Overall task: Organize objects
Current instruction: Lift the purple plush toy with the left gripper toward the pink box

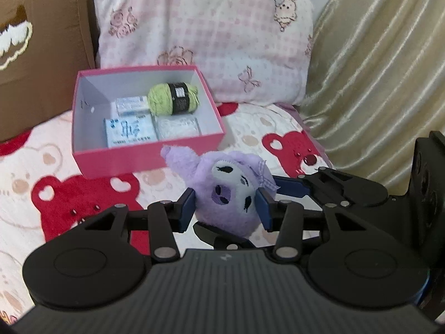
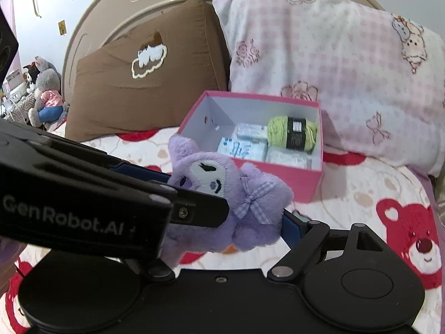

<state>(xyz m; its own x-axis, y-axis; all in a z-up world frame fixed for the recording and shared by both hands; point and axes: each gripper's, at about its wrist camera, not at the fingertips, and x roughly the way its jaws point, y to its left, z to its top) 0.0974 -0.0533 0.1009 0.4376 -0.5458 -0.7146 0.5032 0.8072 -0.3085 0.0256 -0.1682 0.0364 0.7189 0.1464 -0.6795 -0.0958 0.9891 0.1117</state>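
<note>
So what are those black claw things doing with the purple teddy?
A person is tidying up on a bed, holding a gripper in each hand. The left gripper is pinching the purple plush toy between its blue pads. The right gripper is around the same toy, with its jaws wide. Just behind sits an open pink box that already holds a green ball of yarn and some small packets. The toy isn't in the box yet.

Bedroom, headboard [image 2: 116,2], pillows [image 2: 328,64], bear bedspread [image 2: 389,194]

Fuzzy purple plush toy [image 1: 233,192], matt pink cardboard box [image 1: 144,158], fleecy blanket [image 1: 278,136], satiny glossy curtain [image 1: 375,69].
</note>
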